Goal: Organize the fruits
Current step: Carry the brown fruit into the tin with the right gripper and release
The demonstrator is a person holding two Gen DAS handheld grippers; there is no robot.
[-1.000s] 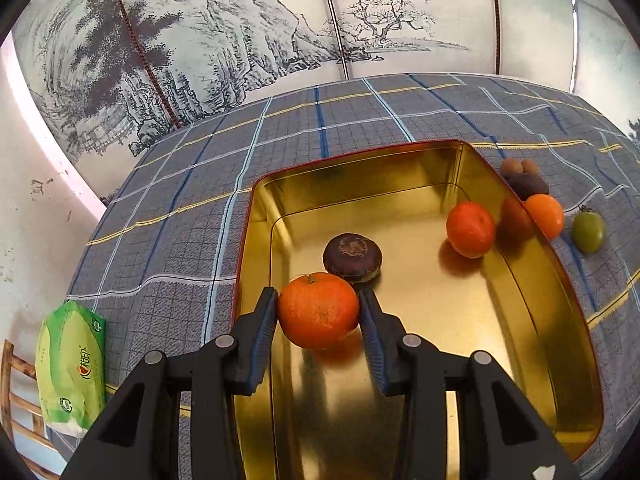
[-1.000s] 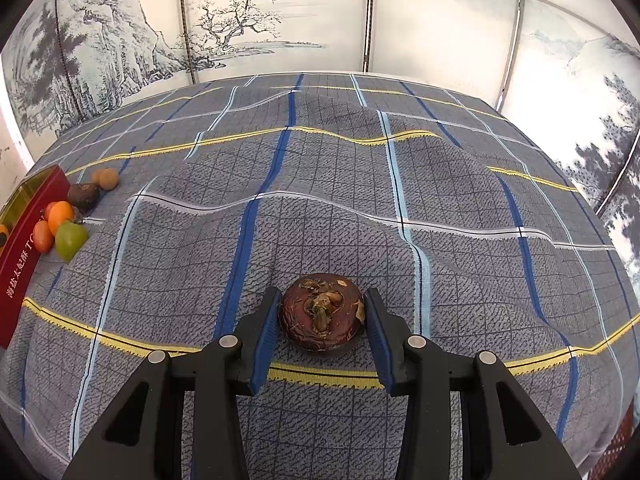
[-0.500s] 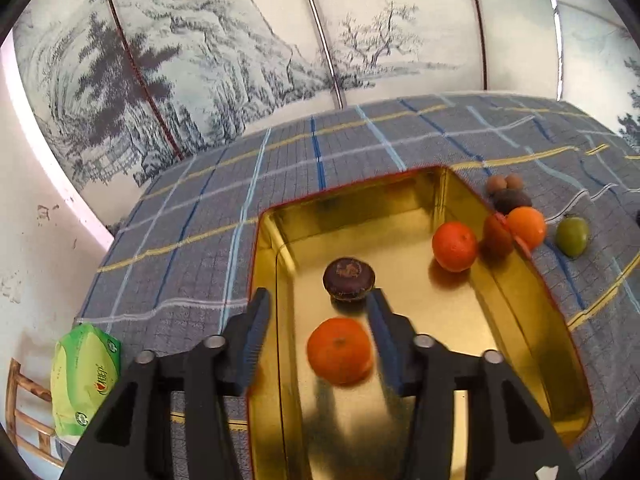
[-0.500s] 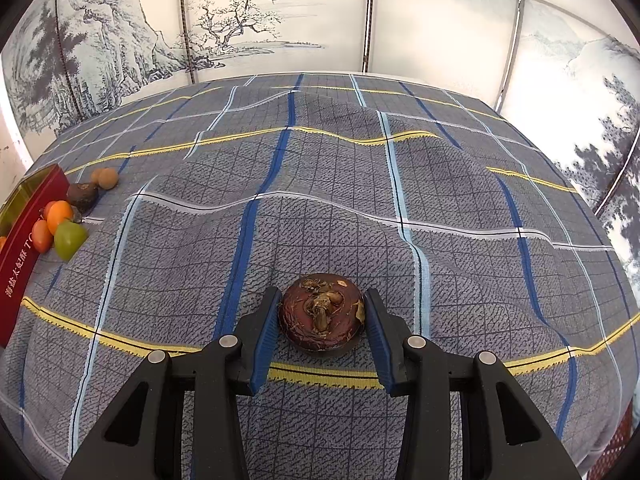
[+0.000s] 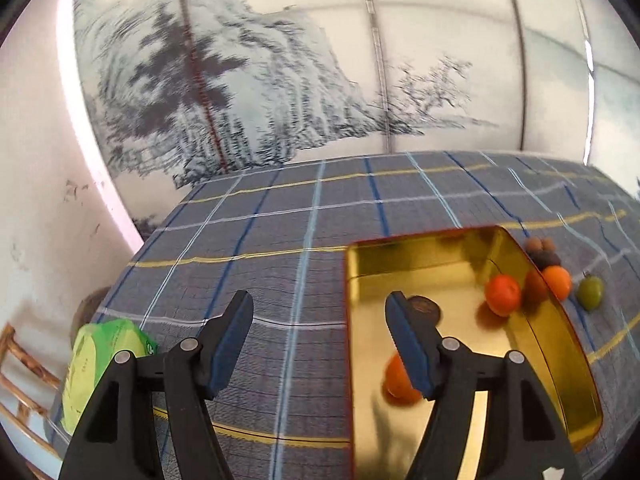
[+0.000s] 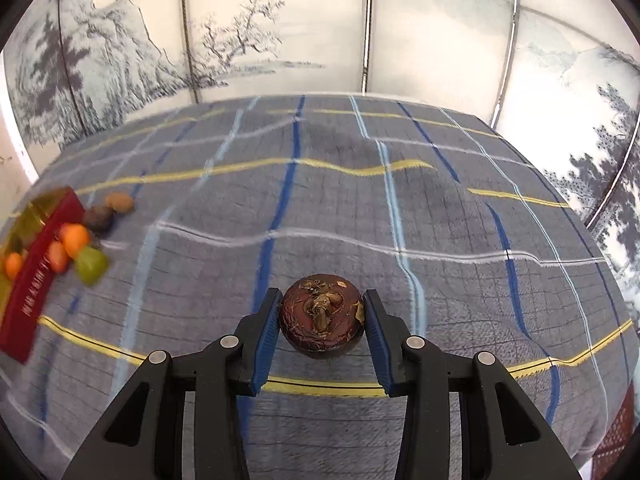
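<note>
Left gripper (image 5: 319, 327): jaws wide apart, empty.
Right gripper (image 6: 322, 320): clamped on mangosteen (image 6: 322, 316).
Left view only: green packet (image 5: 102, 364) at 8 o'clock.
Tray (image 5: 568, 364): oranges inside.

Two grippers show, one per wrist view — the left gripper (image 5: 320, 322) and the right gripper (image 6: 322, 316). There is one tin (image 5: 560, 380), three oranges — (image 5: 503, 294), (image 5: 396, 380), (image 5: 557, 282) — and two mangosteens (image 6: 322, 316), (image 5: 426, 309). One green fruit (image 5: 589, 291), one dark fruit (image 5: 549, 258), two brown nuts (image 5: 533, 245), (image 5: 548, 245) and one green packet (image 5: 100, 364) complete the count.
</note>
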